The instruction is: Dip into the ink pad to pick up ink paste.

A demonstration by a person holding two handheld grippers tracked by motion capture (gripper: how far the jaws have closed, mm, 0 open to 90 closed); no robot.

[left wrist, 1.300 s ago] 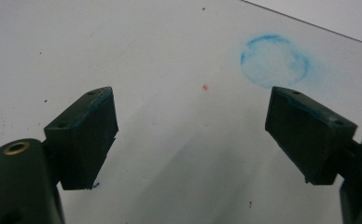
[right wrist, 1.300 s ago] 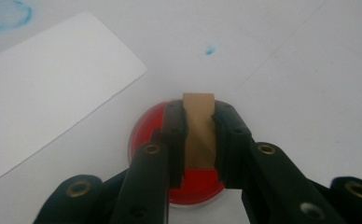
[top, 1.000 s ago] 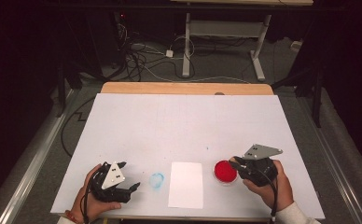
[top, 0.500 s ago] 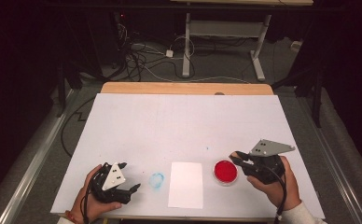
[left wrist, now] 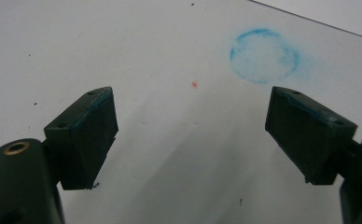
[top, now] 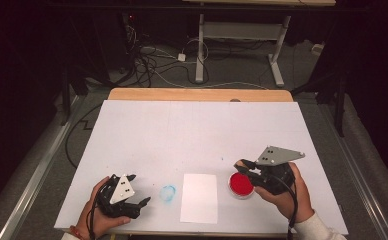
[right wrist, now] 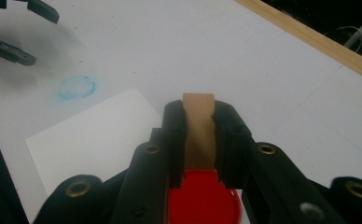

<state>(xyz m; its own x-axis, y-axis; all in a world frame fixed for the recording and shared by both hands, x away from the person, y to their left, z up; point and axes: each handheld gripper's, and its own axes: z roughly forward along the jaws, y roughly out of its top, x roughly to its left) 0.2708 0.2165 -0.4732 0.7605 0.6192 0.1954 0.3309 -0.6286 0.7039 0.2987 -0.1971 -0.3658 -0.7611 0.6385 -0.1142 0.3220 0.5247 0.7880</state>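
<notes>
The right gripper [right wrist: 199, 140] is clamped on a small wooden stamp [right wrist: 198, 122], held just above the red ink pad [top: 242, 184]. The stamp is light, stiff and smooth; grip its flat sides. The left gripper [left wrist: 191, 135] stands open, empty.

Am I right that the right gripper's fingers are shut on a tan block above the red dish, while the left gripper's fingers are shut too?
Not quite: the left gripper stands open with nothing between its fingers, as the left gripper view shows. The right gripper is indeed shut on the tan block above the red dish.
</notes>
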